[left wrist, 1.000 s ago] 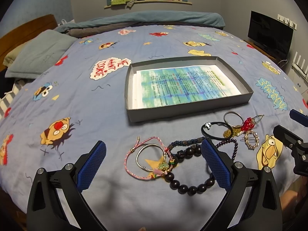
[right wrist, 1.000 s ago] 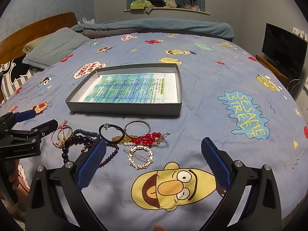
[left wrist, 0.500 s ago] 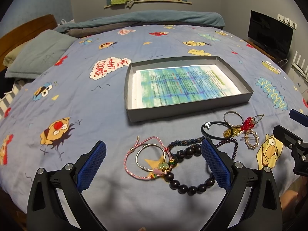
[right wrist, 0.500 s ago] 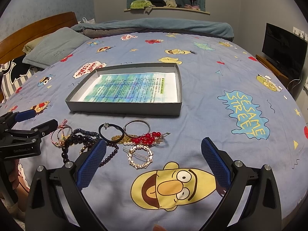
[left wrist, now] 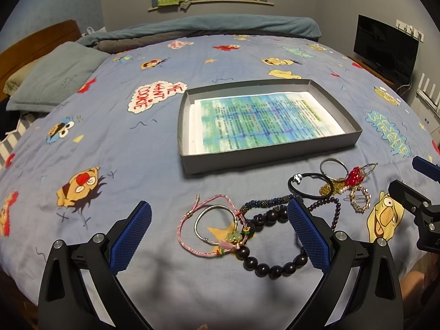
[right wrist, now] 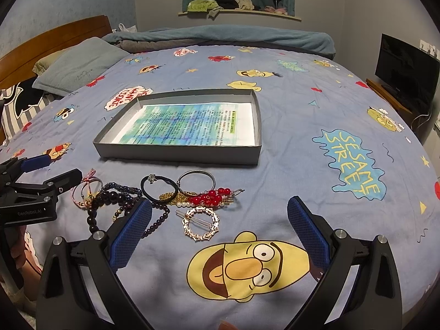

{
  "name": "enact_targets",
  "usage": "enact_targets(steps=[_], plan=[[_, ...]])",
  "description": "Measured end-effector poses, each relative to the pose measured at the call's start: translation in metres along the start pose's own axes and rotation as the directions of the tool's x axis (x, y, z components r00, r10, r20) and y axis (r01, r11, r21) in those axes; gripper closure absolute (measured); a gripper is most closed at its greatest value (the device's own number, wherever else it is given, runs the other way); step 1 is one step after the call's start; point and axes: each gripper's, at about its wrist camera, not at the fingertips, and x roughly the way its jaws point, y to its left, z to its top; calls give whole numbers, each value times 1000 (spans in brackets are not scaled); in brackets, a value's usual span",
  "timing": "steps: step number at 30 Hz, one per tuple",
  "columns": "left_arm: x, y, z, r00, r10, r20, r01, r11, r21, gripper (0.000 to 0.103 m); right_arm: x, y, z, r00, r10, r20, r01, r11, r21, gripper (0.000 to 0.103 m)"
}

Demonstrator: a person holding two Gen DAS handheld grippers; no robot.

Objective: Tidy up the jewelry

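Observation:
A heap of jewelry lies on the blue cartoon bedspread in front of a shallow grey box (left wrist: pixel 189 110) (right wrist: pixel 255 104) lined with printed paper. In the left wrist view a pink cord bracelet (left wrist: pixel 187 220), a silver bangle (left wrist: pixel 202 214) and a dark bead bracelet (left wrist: pixel 272 268) rest between the open fingers of my left gripper (left wrist: pixel 218 233). Farther right are a black hair tie (left wrist: pixel 305 188) and a red bead hairpin (left wrist: pixel 353 176). My right gripper (right wrist: pixel 218 232) is open and holds nothing, just behind a round gold hair clip (right wrist: pixel 200 224), the red bead hairpin (right wrist: pixel 210 196) and the black hair tie (right wrist: pixel 159 188).
Grey pillows (right wrist: pixel 79 66) and a wooden headboard (right wrist: pixel 55 38) lie at the left. A rolled blanket (right wrist: pixel 220 37) runs across the far side of the bed. A dark television (right wrist: pixel 407 68) stands at the right. A windowsill (right wrist: pixel 239 12) with clothes is behind.

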Motion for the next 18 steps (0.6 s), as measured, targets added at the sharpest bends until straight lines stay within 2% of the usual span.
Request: enact_targets(steps=[12, 14, 18], plan=[[19, 14, -8, 1000, -15, -7, 16, 999, 47, 5, 27, -12, -2, 1000, 1, -1, -1, 999, 42, 8], [24, 20, -9, 1000, -4, -16, 5, 999, 42, 5, 33, -14, -2, 1000, -6, -10, 7, 999, 53, 22], [29, 35, -12, 999, -27, -18, 27, 1000, 14, 5, 49, -20, -3, 998, 27, -48, -23, 996, 88, 40]])
